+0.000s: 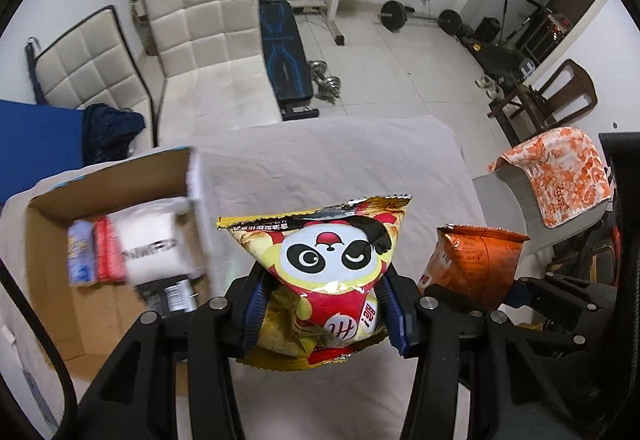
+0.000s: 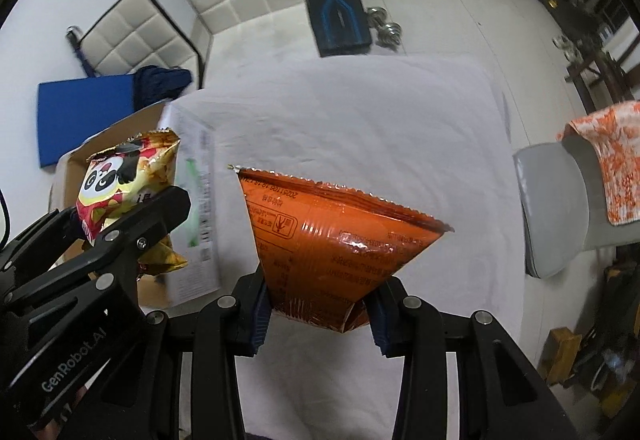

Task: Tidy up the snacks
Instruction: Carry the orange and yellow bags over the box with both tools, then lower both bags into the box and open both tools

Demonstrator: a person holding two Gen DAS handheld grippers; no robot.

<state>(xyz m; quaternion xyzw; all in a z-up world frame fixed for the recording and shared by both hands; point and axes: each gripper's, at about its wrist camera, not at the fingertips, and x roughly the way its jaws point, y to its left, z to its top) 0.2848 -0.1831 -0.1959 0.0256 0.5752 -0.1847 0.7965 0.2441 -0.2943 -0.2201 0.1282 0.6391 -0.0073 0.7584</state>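
My left gripper (image 1: pixel 322 314) is shut on a yellow and red panda snack bag (image 1: pixel 328 260), pinched at its lower part and held above the white-covered table (image 1: pixel 328 167). That panda bag (image 2: pixel 128 183) and the left gripper (image 2: pixel 120 236) show at the left of the right wrist view. My right gripper (image 2: pixel 318 314) is shut on an orange snack bag (image 2: pixel 332 236), which fans out above the pads. The orange bag (image 1: pixel 476 260) hangs to the right in the left wrist view. An open cardboard box (image 1: pixel 52 280) at the left holds several packets.
Two white padded chairs (image 1: pixel 208 23) stand behind the table, with a weight bench (image 1: pixel 284 51) and barbells beyond. A grey chair with an orange patterned cloth (image 1: pixel 560 175) is at the right. A blue mat (image 2: pixel 84 111) lies left of the box.
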